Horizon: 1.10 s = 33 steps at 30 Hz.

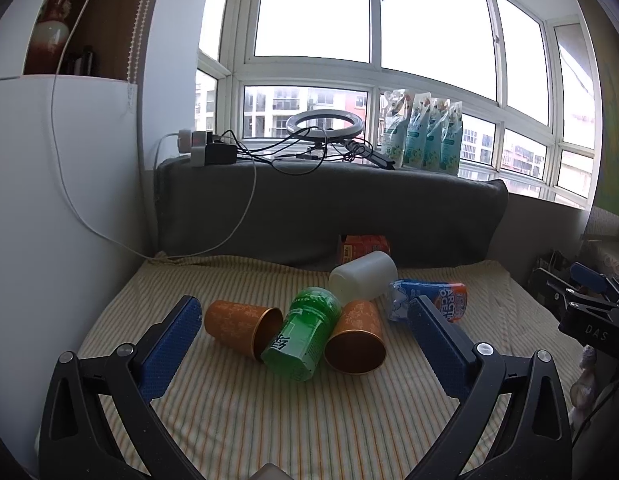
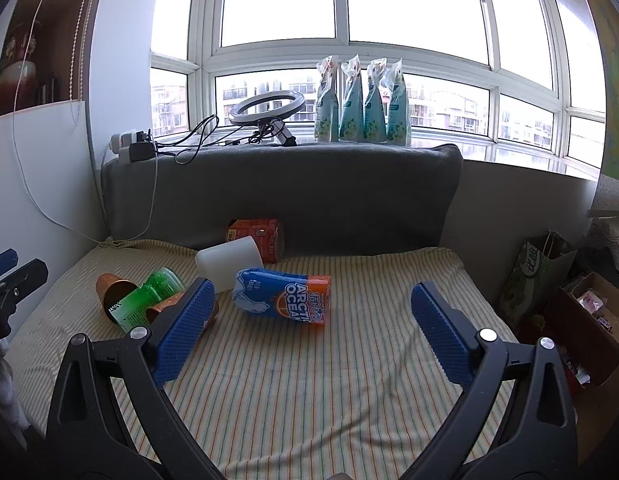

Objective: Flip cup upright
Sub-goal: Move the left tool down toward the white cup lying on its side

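Now, on the striped cloth, two copper-orange metal cups lie on their sides, the left cup and the right cup flanking a toppled green plastic bottle. The left gripper hovers spread wide, holding nothing. The right gripper is spread too, its left pad hiding the right cup, probably only partly.

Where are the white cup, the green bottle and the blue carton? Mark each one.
white cup (image 1: 365, 280), left wrist view, on its side wall.
green bottle (image 1: 305, 332), left wrist view, on the middle of its body.
blue carton (image 2: 283, 296), right wrist view, on its printed top face.
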Tool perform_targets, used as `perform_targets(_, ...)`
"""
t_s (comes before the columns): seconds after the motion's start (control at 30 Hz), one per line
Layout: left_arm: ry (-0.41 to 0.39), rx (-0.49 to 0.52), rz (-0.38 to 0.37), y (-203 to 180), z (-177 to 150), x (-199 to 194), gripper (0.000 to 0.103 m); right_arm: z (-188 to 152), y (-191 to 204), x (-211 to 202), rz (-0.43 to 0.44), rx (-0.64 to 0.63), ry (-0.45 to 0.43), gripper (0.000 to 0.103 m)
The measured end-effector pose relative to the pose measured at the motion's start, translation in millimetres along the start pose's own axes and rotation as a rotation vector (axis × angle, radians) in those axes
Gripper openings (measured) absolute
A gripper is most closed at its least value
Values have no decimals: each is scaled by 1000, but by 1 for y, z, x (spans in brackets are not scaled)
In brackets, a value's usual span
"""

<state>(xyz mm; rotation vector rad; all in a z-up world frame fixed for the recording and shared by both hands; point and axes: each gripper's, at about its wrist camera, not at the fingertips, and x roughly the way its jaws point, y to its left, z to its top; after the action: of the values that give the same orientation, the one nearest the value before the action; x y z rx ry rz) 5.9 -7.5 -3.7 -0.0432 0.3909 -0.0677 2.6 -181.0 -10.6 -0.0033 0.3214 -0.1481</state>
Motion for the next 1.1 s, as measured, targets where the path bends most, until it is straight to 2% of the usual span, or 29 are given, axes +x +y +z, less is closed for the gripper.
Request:
perform_targets(0.13,15,6,-3,-1,-1,4,103,3,1,12,14,-26,10,100)
perform_targets(0.3,37,14,6,0,-4,10,103,12,5,35,95,-97,28,100)
perform_targets(0.4,52,23,6,2,-4,14,103,19,11,52,155,-138,80,100)
perform_targets(0.57,71,47,13,5,-4,25,103,34,17,93,288,-71,218,100)
perform_targets(0.7,109,82,-12,7,2,40,103,42,32,116,312,-75,255,100)
perform_targets(0.83,200,161,-131,5,20,70,103,45,39,126,327,-60,270,100)
perform_targets(0.93,258,265,-201,-5,36,96,103,44,38,128,334,-44,276,100)
perform_targets(1.1,359,410,-268,-29,52,145,102,43,31,131,320,-23,284,100)
